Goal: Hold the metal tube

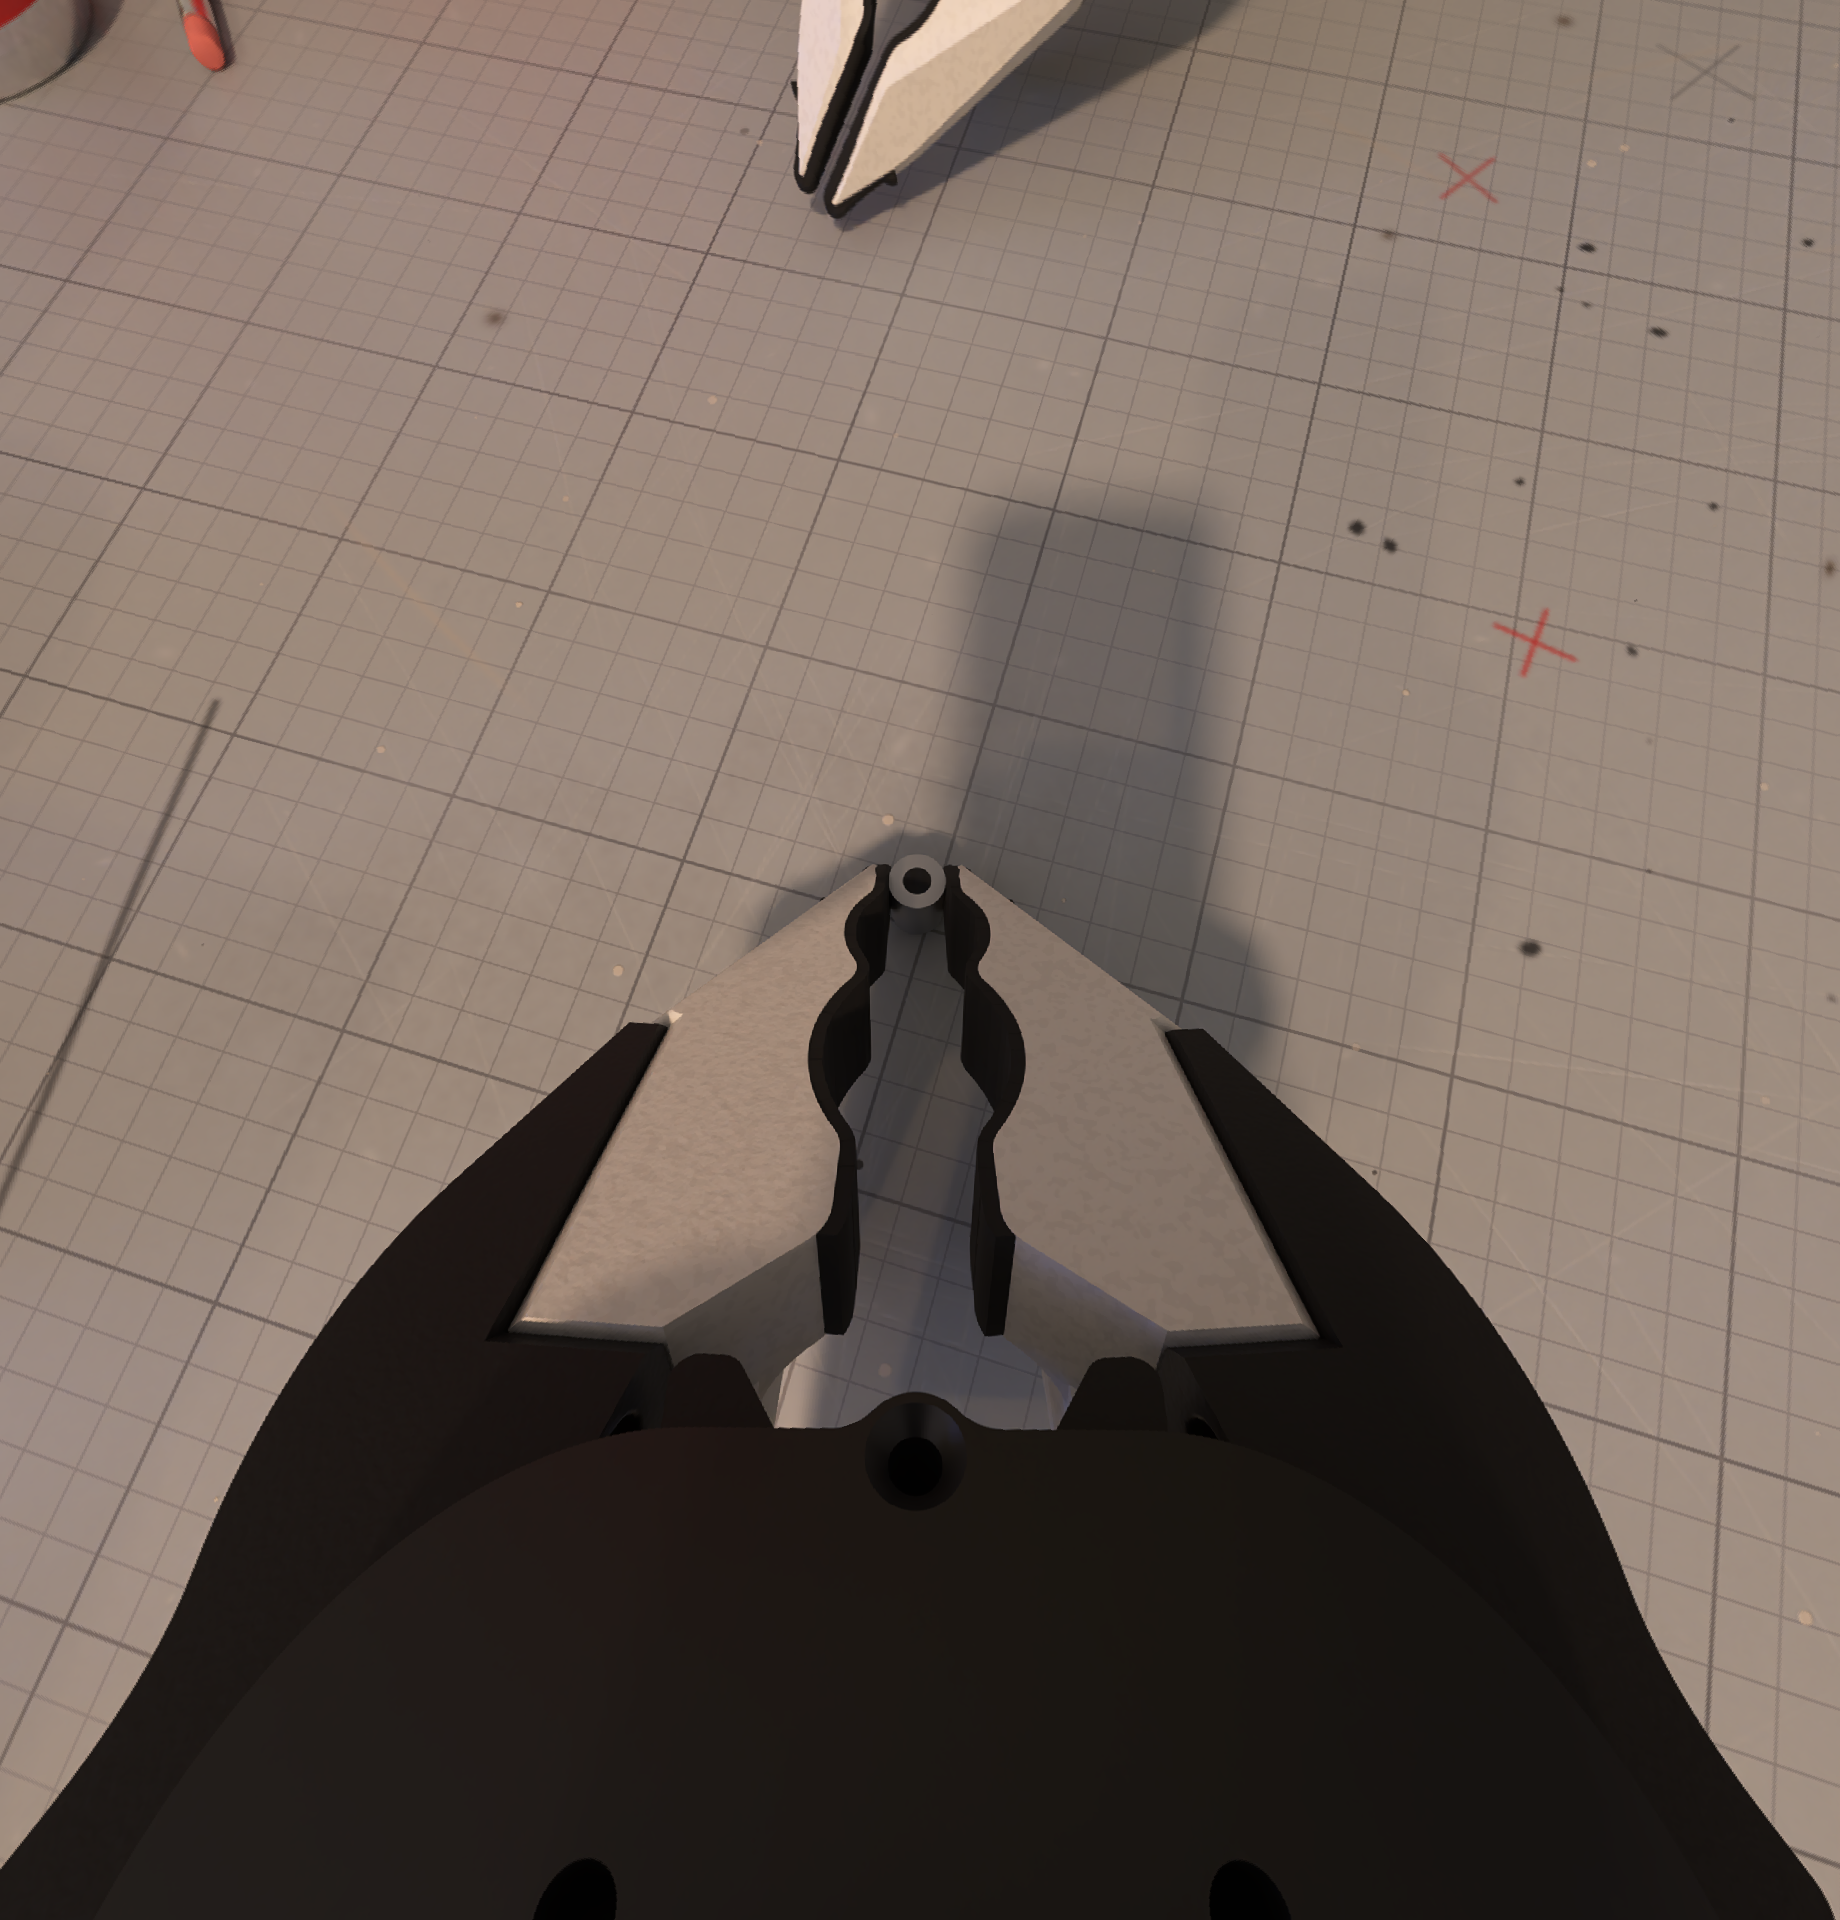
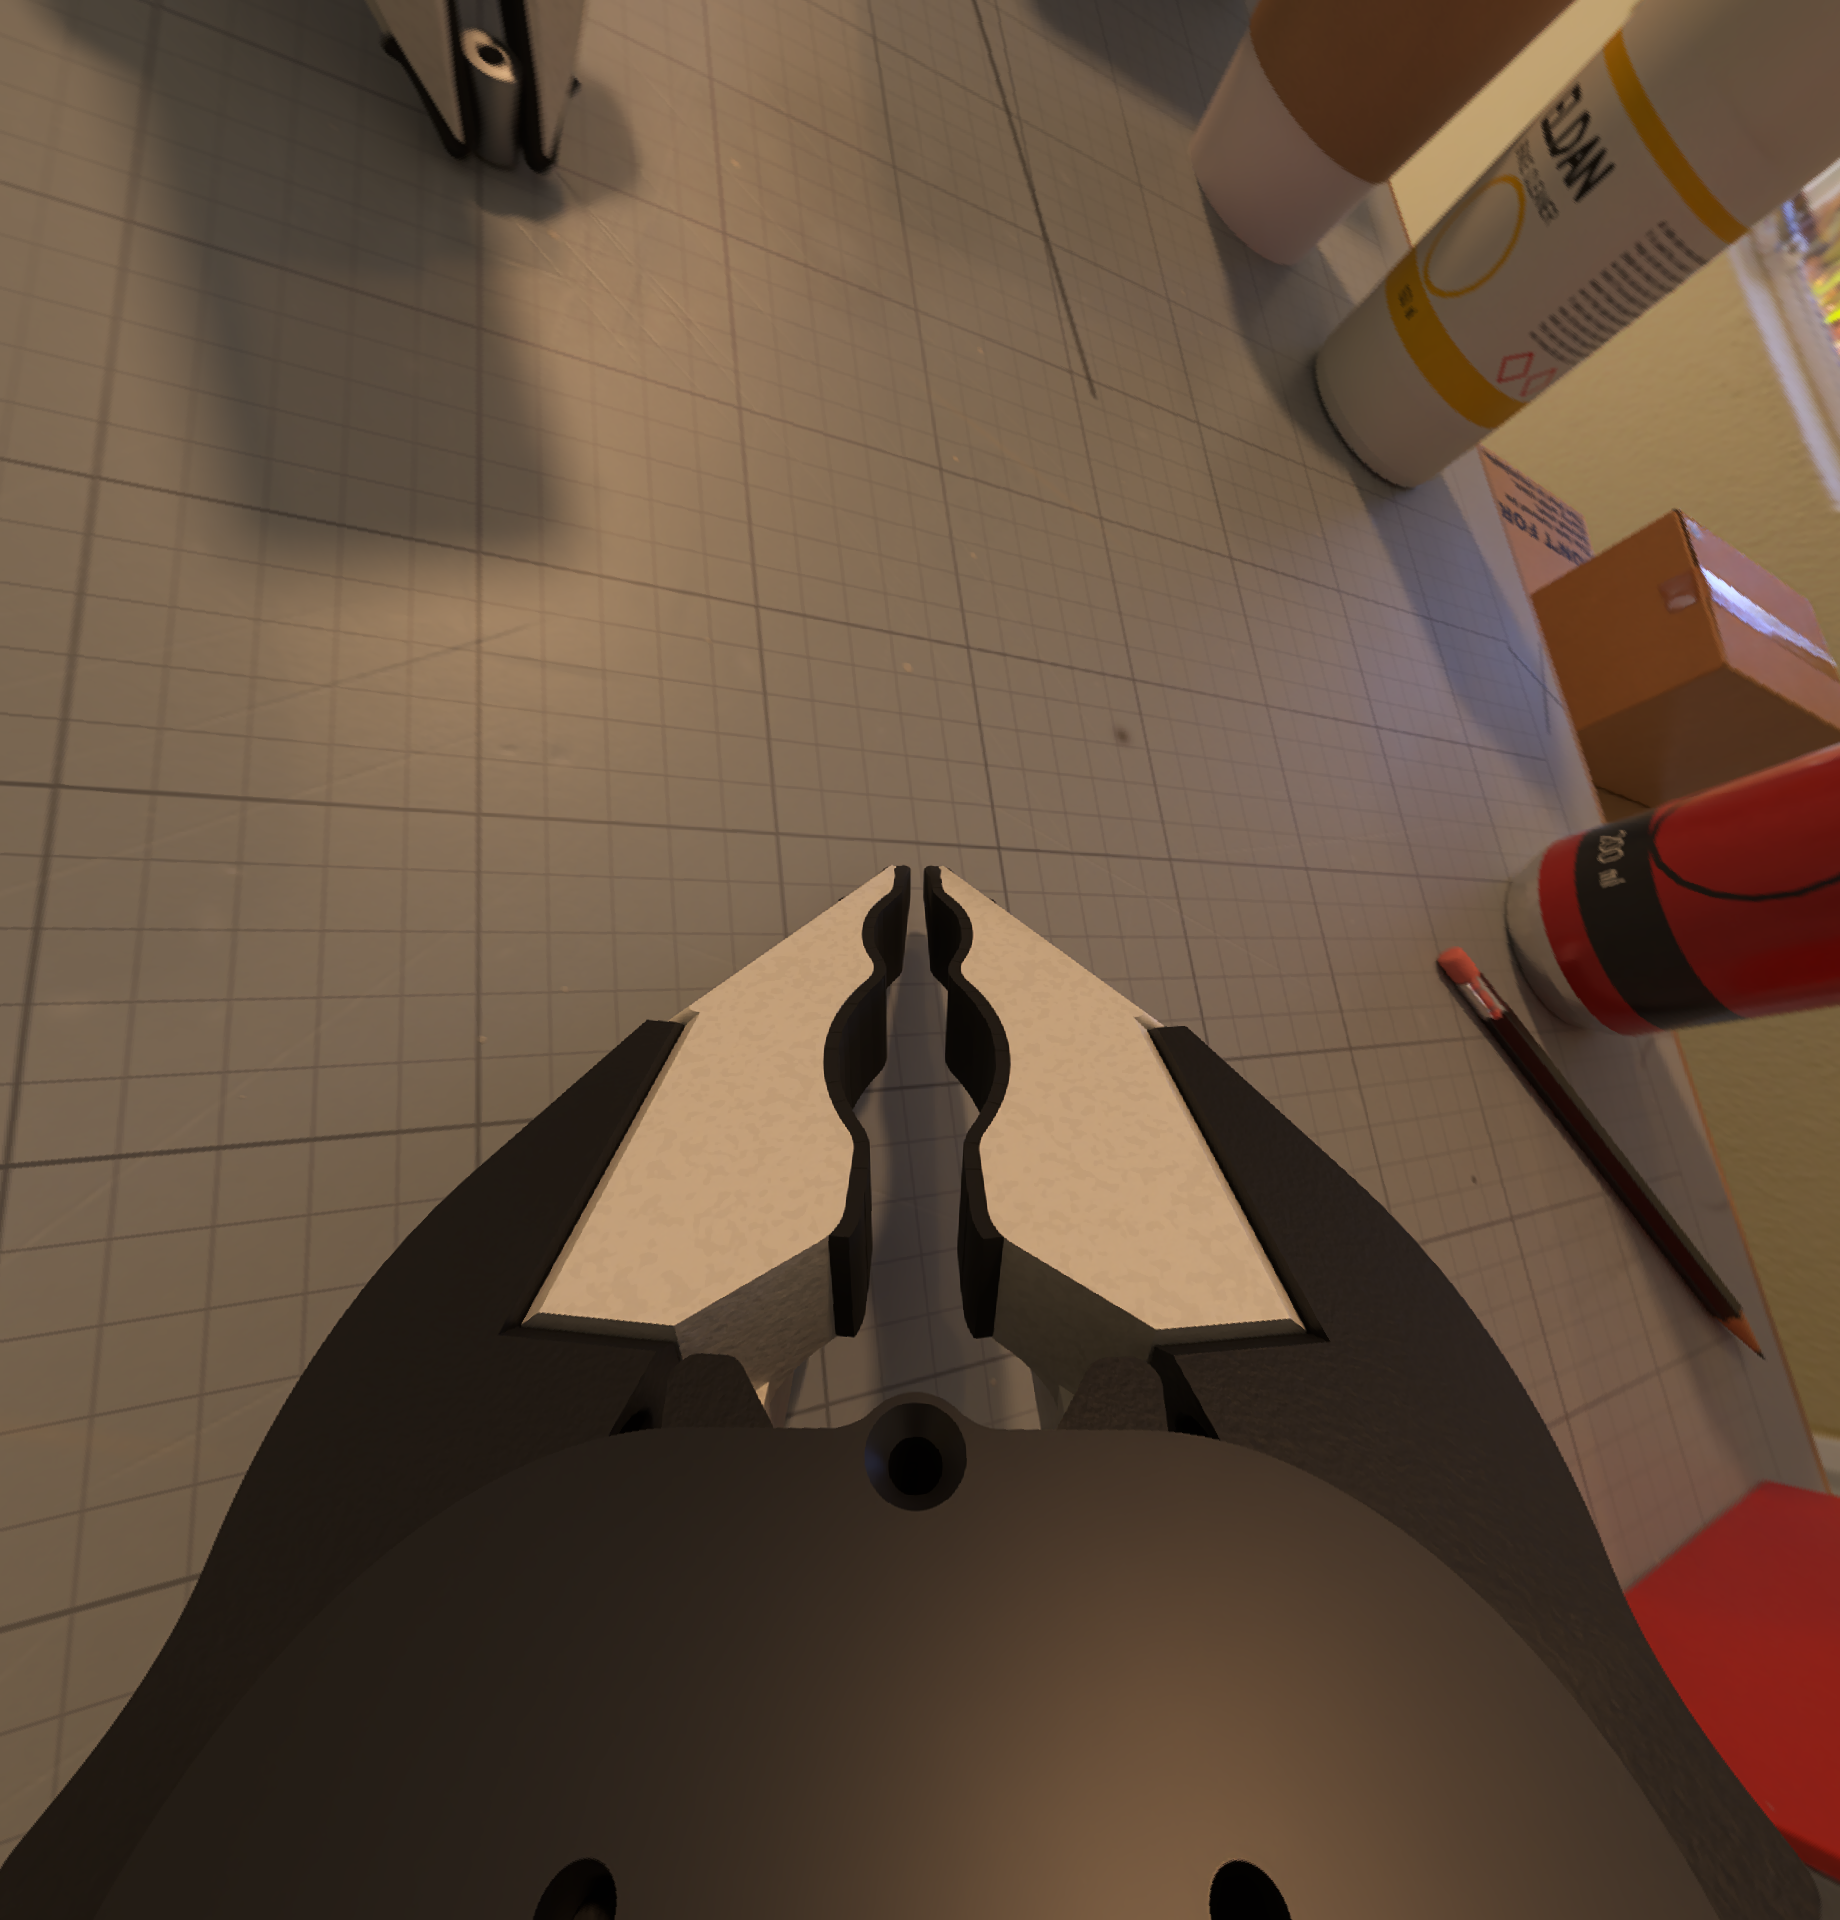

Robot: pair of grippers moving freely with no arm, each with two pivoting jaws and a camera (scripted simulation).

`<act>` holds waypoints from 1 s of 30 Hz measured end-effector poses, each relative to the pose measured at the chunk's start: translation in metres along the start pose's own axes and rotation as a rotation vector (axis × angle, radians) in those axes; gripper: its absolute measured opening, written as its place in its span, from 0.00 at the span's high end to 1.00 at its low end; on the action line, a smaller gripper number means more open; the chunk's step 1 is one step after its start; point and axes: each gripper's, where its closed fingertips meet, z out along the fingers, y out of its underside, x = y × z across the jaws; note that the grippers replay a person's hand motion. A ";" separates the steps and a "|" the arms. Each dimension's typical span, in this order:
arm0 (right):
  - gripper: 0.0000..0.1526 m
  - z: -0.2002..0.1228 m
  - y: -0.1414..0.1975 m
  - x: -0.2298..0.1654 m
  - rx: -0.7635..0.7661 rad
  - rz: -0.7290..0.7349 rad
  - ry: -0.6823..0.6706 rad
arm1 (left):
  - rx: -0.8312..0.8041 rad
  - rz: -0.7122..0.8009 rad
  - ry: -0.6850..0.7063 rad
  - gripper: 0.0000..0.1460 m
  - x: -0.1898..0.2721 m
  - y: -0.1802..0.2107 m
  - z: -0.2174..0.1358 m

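Note:
My left gripper (image 1: 917,875) is shut on the metal tube (image 1: 917,883), a small grey hollow tube seen end-on between its fingertips, held upright above the grey grid mat (image 1: 480,520). In the right wrist view the same left gripper (image 2: 490,145) shows far off at the top left, with the tube (image 2: 488,62) clamped between its fingers. My right gripper (image 2: 917,875) is shut and empty, its fingertips almost touching, above the mat (image 2: 480,675). It also shows in the left wrist view (image 1: 828,192) at the top, closed and apart from the tube.
At the right mat edge stand a white-and-brown cup (image 2: 1300,135), a white bottle with yellow bands (image 2: 1518,260), a cardboard box (image 2: 1685,665) and a red can (image 2: 1705,914). A red pencil (image 2: 1591,1153) lies near them. A red can (image 1: 12,42) stands at the top left.

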 end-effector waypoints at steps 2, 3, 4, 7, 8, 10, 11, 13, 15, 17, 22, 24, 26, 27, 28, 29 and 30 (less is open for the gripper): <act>0.98 0.000 -0.003 -0.005 0.017 0.010 -0.032 | 0.000 0.000 0.000 0.93 0.000 0.000 0.000; 0.98 0.001 -0.005 -0.007 0.023 0.017 -0.046 | 0.000 0.000 0.000 0.93 0.000 0.000 0.000; 0.98 0.001 -0.005 -0.008 0.026 0.023 -0.053 | 0.000 0.000 0.000 0.93 0.000 0.000 0.000; 1.00 0.000 -0.005 -0.010 0.026 0.022 -0.068 | 0.000 -0.001 0.000 0.93 0.000 0.000 0.000; 1.00 0.000 -0.005 -0.010 0.024 0.019 -0.069 | 0.000 -0.001 0.000 0.93 0.000 0.000 0.000; 1.00 0.000 -0.004 -0.009 0.018 0.026 -0.068 | 0.000 -0.002 0.001 0.93 0.000 0.000 0.000; 1.00 0.001 -0.003 -0.007 0.011 0.034 -0.058 | 0.000 -0.003 0.002 0.93 0.000 0.000 0.000; 1.00 0.002 0.003 0.001 -0.027 0.038 -0.003 | 0.000 -0.003 0.003 0.93 0.000 0.000 0.000; 1.00 0.002 0.006 0.005 -0.050 0.026 0.027 | 0.000 -0.004 0.003 0.93 0.000 0.000 0.000; 1.00 0.002 0.007 0.006 -0.049 0.036 0.030 | 0.000 -0.004 0.003 0.93 0.000 0.000 0.000; 1.00 0.002 0.009 0.010 -0.074 0.029 0.063 | 0.000 -0.005 0.004 0.93 0.000 0.000 0.000; 1.00 0.003 0.009 0.011 -0.078 0.018 0.068 | 0.000 -0.005 0.004 0.93 0.000 0.000 0.000; 1.00 0.003 0.010 0.013 -0.085 0.007 0.086 | 0.000 -0.005 0.004 0.93 0.000 0.000 0.000; 1.00 0.002 0.011 0.014 -0.089 0.004 0.096 | 0.000 -0.005 0.004 0.93 0.000 0.000 0.000; 1.00 0.002 0.011 0.016 -0.091 0.000 0.109 | 0.000 -0.005 0.004 0.93 0.000 0.000 0.000; 1.00 0.001 0.010 0.019 -0.088 -0.003 0.123 | 0.000 -0.005 0.004 0.93 0.000 0.000 0.000; 1.00 0.000 0.008 0.020 -0.078 -0.003 0.135 | 0.000 -0.005 0.004 0.93 0.000 0.000 0.000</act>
